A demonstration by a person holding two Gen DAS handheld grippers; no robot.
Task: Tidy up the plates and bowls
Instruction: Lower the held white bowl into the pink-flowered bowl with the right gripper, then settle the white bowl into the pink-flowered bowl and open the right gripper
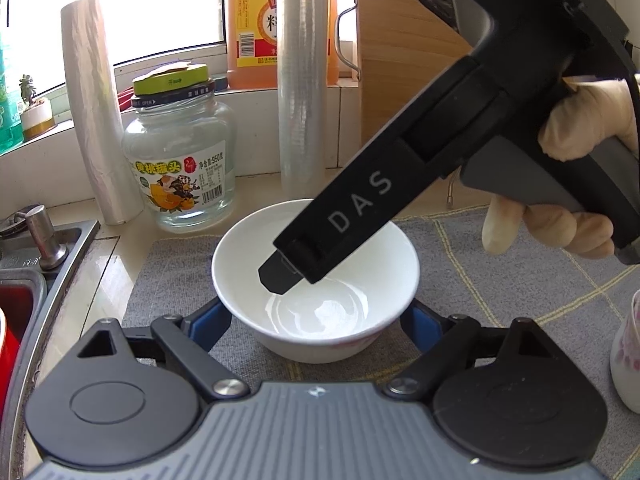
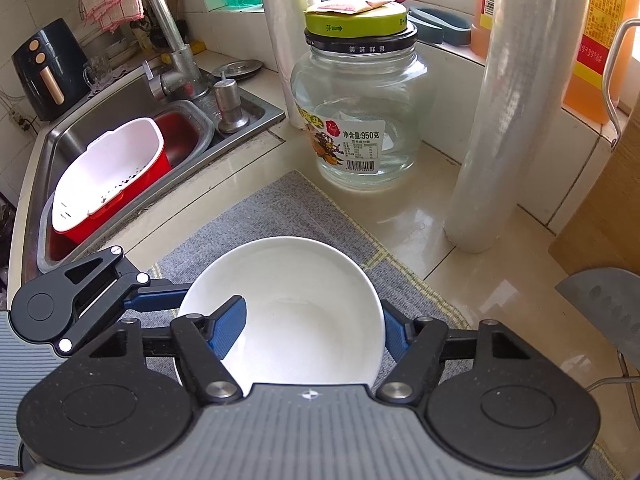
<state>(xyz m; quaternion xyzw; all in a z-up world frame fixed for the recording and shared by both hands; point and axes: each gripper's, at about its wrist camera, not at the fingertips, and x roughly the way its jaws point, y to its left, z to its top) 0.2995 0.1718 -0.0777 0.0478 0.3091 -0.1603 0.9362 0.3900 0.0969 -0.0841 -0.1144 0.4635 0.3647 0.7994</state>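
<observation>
Grey woven mat with yellow grid lines (image 2: 280, 208) lies on the pale glossy countertop (image 2: 400, 216), right of the steel sink (image 2: 120, 112).

Round white ceramic bowl (image 1: 316, 276) sits upright on the mat, near the mat's back edge, in front of a clear glass jar with a yellow-green lid (image 1: 180, 160) and two upright rolls of cling film (image 1: 300, 80).

Right gripper (image 2: 316, 324), held in a pale-gloved hand (image 1: 576, 176), slants steeply down from upper right; one blue-padded finger (image 2: 228, 328) is inside the bowl, the other outside its right wall. Jaws clamped on the bowl's rim wall.

Left gripper (image 1: 316, 324) points down at a shallower angle from the near side; its blue pads (image 1: 204, 320) straddle the bowl's lower sides. Jaws stand wide; whether the pads press the bowl, cannot tell.

A red-and-white basin (image 2: 108, 184) rests in the sink.
</observation>
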